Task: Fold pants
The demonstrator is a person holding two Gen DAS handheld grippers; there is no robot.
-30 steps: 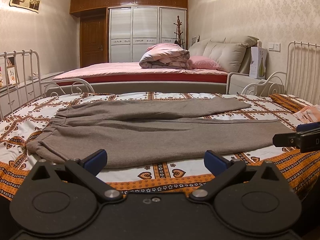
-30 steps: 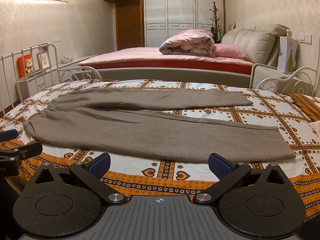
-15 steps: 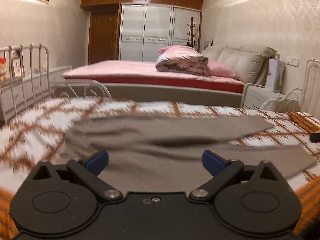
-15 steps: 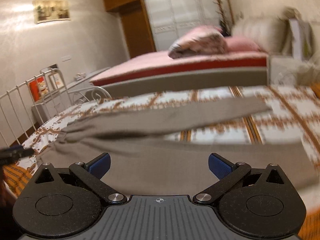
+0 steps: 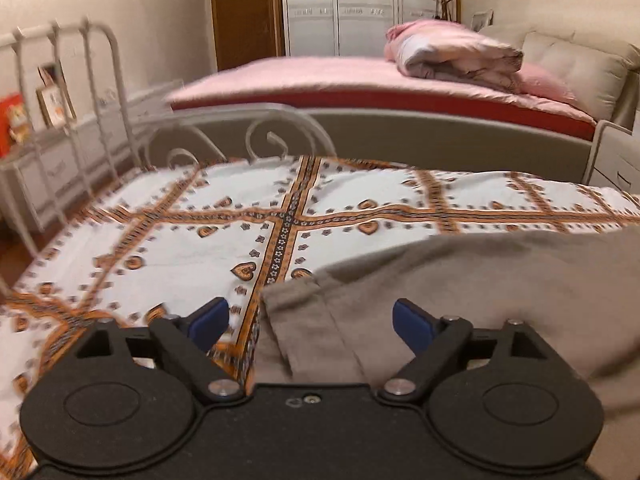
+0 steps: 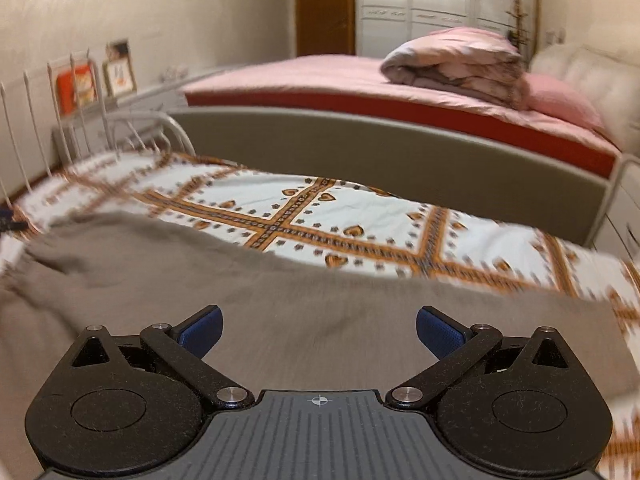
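Grey-brown pants (image 5: 460, 280) lie flat on a patterned bedspread (image 5: 192, 232). In the left wrist view their waistband corner sits just ahead of and between my open fingers. My left gripper (image 5: 310, 322) is open and empty, low over that end. In the right wrist view the pants (image 6: 280, 300) fill the foreground, blurred by motion. My right gripper (image 6: 318, 328) is open and empty, low over the cloth. A dark tip of the left gripper (image 6: 10, 220) shows at the far left edge.
A white metal bed frame (image 5: 92, 92) stands at the left end of the bed. Behind is a larger bed (image 5: 360, 80) with pink sheets and a rolled duvet (image 5: 452, 52). A wardrobe and door line the back wall.
Both grippers have moved forward and down, close over the pants. The left one has swung to the waistband end. Both have stayed open.
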